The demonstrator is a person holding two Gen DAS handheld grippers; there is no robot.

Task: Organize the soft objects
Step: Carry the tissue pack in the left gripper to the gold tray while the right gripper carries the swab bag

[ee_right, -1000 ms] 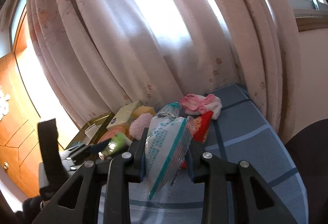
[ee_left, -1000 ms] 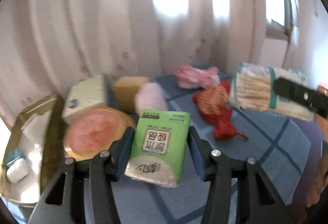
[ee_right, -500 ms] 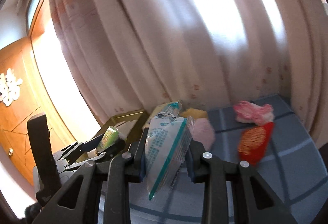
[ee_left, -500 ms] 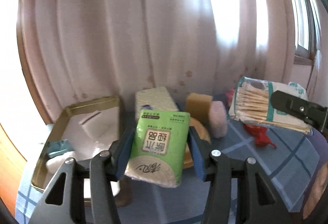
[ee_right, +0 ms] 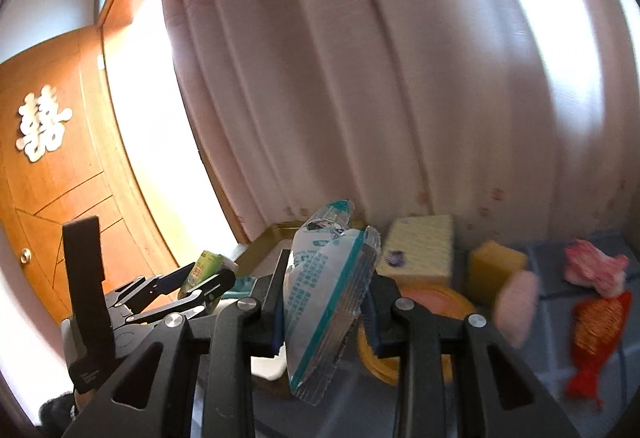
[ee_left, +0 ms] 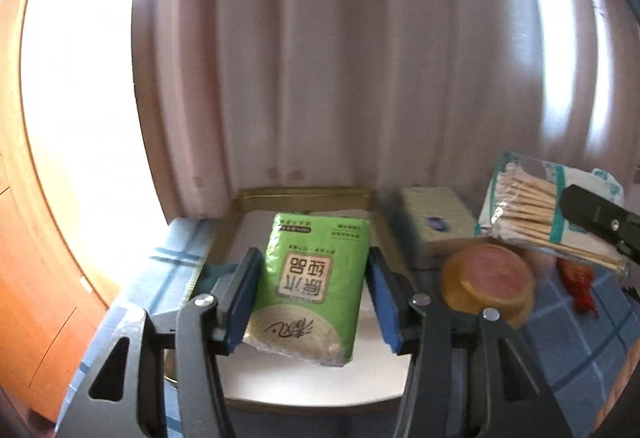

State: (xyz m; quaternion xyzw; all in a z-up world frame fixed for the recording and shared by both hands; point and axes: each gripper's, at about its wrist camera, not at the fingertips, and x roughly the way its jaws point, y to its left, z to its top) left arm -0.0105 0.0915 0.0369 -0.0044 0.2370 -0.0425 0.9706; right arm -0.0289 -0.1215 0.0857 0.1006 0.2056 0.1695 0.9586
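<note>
My left gripper (ee_left: 312,294) is shut on a green tissue pack (ee_left: 312,278) and holds it above the gold-rimmed tray (ee_left: 304,193) with a white floor. My right gripper (ee_right: 324,302) is shut on a clear bag of cotton swabs (ee_right: 324,298), and in the left wrist view that swab bag (ee_left: 532,205) hangs at the right. In the right wrist view the left gripper (ee_right: 192,286) with the green tissue pack (ee_right: 204,266) sits to the left, over the tray (ee_right: 280,230).
On the blue checked cloth (ee_right: 560,410) lie a pale yellow tissue box (ee_right: 420,250), a yellow sponge (ee_right: 496,270), a pink puff (ee_right: 516,306), a yellow bowl (ee_left: 488,286), a red mesh bag (ee_right: 596,334) and a pink cloth (ee_right: 592,270). A curtain hangs behind; an orange door (ee_right: 48,197) stands left.
Both grippers have swung left with their loads. The tray has moved from the left edge to straight under the green tissue pack; the red bag and pink cloth slid to the right.
</note>
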